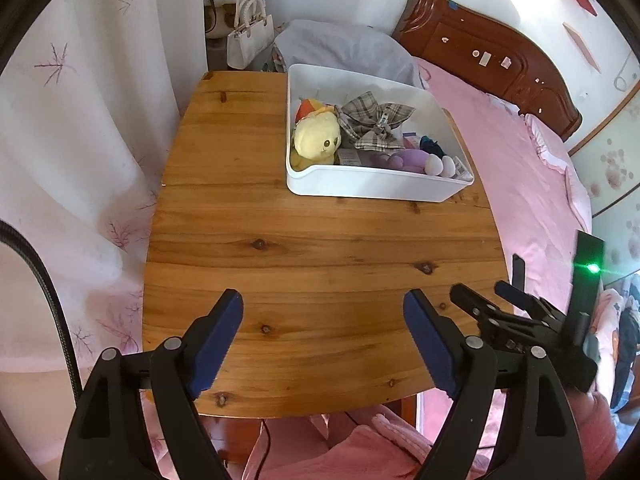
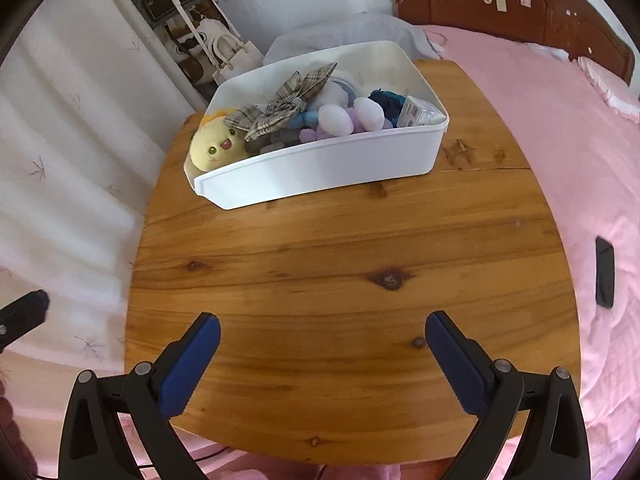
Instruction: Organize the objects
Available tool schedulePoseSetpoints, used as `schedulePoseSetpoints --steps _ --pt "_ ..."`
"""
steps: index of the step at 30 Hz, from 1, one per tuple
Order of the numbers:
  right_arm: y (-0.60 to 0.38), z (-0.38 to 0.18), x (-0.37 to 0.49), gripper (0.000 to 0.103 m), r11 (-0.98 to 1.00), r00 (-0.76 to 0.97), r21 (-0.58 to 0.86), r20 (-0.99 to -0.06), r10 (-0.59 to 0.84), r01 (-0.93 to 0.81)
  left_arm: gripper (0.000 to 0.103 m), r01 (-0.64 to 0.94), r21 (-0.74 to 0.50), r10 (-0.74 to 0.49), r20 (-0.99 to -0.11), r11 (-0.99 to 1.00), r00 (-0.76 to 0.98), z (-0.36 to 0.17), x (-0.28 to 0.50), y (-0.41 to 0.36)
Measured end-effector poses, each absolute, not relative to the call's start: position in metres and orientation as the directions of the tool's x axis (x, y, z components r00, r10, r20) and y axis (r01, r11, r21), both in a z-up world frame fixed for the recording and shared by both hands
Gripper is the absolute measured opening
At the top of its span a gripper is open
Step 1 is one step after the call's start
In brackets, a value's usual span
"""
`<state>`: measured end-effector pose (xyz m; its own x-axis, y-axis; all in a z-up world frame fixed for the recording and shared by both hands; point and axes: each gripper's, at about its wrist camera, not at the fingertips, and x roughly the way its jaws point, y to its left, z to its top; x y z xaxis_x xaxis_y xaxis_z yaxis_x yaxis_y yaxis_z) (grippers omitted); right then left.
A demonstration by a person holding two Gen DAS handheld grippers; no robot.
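Hidden under the plaid bow (image 2: 286, 110) and purple plush (image 2: 320, 132): most of the bin (image 2: 320, 168) contents, unidentifiable. Cut off at six o'clock: both gripper bodies. Too small to read: box (image 2: 418, 114) label.

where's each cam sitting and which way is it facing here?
Left wrist: on the left gripper, above the wooden table's near edge, facing the white bin; own open fingers and the right gripper show.
Right wrist: on the right gripper, same heading; own open fingers show.
Shared: table, bin, yellow plush, plaid bow.
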<state>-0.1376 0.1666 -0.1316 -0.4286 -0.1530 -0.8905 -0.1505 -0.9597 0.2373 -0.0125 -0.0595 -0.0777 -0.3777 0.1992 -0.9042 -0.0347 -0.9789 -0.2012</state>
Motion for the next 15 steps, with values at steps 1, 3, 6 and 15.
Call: schedulePoseSetpoints --steps 1,3,6,15 --pt "0.166 -0.129 -0.135 0.103 -0.957 -0.430 0.247 -0.888 -0.160 -0.154 0.088 -0.031 -0.196 0.193 -0.906 -0.980 -0.376 -0.078 -0.013 -0.059" --pt "0.164 -0.127 -0.132 0.103 -0.954 -0.416 0.257 -0.893 -0.172 -0.157 0.089 -0.025 -0.188 0.183 -0.910 -0.982 -0.371 -0.077 -0.015 -0.057" --pt "0.164 -0.121 -0.128 0.103 -0.948 -0.398 0.281 -0.895 -0.203 -0.148 0.092 -0.008 -0.180 0.169 -0.909 -0.984 -0.381 -0.073 -0.019 -0.053" --pt "0.178 -0.076 -0.127 0.103 -0.969 -0.395 0.234 -0.900 -0.185 -0.078 0.092 -0.014 -0.108 0.101 -0.867 -0.994 -0.489 -0.036 -0.024 -0.026"
